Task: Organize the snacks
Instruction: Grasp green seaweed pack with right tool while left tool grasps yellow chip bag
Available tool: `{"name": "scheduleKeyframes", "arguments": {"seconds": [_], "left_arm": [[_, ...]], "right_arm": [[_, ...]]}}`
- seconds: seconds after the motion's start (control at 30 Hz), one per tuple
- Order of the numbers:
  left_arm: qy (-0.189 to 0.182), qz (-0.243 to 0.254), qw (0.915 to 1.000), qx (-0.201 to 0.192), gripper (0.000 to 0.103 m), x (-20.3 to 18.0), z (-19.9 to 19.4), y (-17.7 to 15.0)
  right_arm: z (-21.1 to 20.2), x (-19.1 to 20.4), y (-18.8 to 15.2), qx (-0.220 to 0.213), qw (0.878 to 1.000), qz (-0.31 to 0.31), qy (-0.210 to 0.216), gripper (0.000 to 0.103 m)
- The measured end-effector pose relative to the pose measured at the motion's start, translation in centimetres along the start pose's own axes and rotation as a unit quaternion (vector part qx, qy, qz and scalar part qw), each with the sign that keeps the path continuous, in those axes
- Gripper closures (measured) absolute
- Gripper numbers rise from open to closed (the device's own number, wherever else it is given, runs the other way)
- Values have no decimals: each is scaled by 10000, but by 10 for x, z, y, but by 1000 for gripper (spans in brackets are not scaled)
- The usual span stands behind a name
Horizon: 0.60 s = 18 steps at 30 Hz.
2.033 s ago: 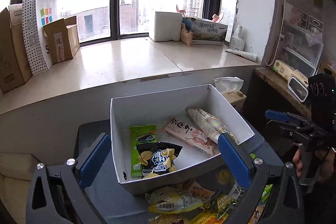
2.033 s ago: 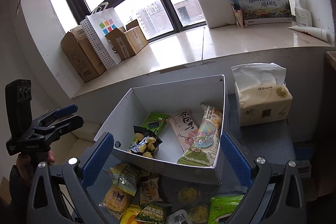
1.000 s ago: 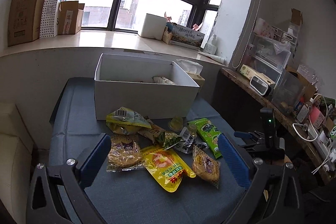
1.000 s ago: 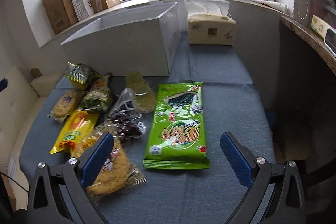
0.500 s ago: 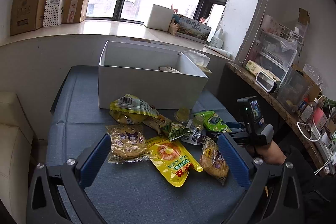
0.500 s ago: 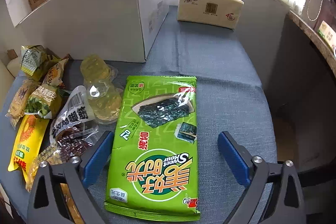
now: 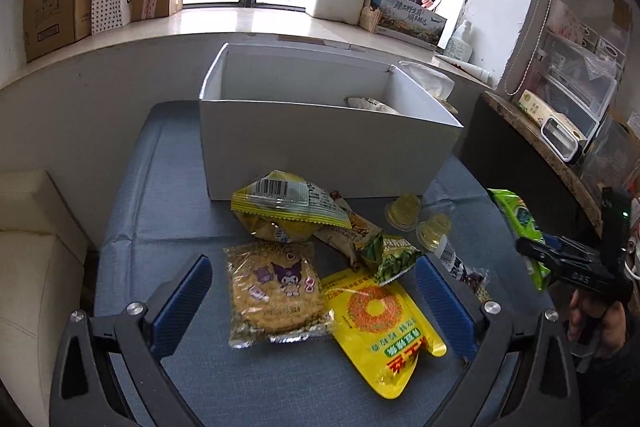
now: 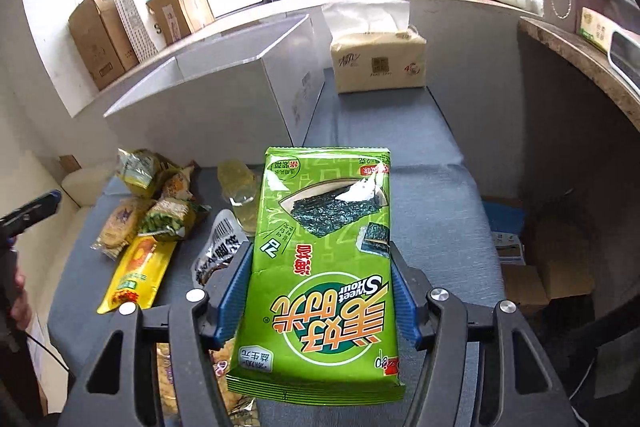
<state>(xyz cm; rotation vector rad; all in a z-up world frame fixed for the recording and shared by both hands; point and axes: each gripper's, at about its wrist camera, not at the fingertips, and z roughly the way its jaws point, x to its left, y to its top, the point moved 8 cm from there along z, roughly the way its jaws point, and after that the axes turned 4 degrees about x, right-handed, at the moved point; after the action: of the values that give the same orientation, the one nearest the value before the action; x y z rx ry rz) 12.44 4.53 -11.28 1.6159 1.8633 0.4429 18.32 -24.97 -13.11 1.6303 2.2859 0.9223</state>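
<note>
Right gripper (image 8: pixel 320 291) is clamped on the green seaweed pack (image 8: pixel 324 259), blue fingers (image 8: pixel 234 291) pressing both long edges; the pack fills centre frame in the right wrist view, lifted off the blue tabletop (image 8: pixel 432 211). In the left wrist view the same pack shows at the right edge, sticking up from the right gripper. Left gripper (image 7: pixel 312 307) is released, jaws spread wide, hovering over the loose snacks at lower centre: cartoon biscuit pack (image 7: pixel 274 293), yellow pouch (image 7: pixel 380 323) touching it on the right, yellow-green bag (image 7: pixel 286 205) just above, small green packet (image 7: pixel 390 257), two jelly cups (image 7: pixel 404 213) near the box. White box (image 7: pixel 320 143) sits upper centre, one wrapped snack visible inside at its right end. Tissue pack (image 8: pixel 378 61) stands beside the box, upper right in the right wrist view.
</note>
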Motion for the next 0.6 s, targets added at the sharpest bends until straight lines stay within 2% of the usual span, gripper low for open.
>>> {"name": "scheduleKeyframes", "arguments": {"seconds": [0.03,0.17,0.37,0.47,0.5,0.53,0.57,0.6], "left_arm": [[-3,-52,9999,126,0,2,12,4],[490,13,9978,456,0,8,53,22],[1166,122,9896,833,0,21,99,34],[954,59,9902,1015,0,24,113,33],[1022,56,9894,1028,0,26,114,32],[1046,49,9891,1039,2,28,115,30],[919,-16,9900,1067,10,29,116,28],[825,-110,9910,1052,11,29,115,27]], "right_arm": [[-8,0,2,-95,9999,46,30,37],[-25,7,7,-268,9996,41,89,37],[-22,9,1,-203,9996,51,164,36],[-17,4,-4,-143,9997,98,184,36],[-15,4,-5,-118,9997,113,180,36],[-14,3,-7,-98,9997,118,181,36],[-13,3,-9,-90,9997,123,195,36],[-12,3,-10,-69,9997,127,218,36]]}}
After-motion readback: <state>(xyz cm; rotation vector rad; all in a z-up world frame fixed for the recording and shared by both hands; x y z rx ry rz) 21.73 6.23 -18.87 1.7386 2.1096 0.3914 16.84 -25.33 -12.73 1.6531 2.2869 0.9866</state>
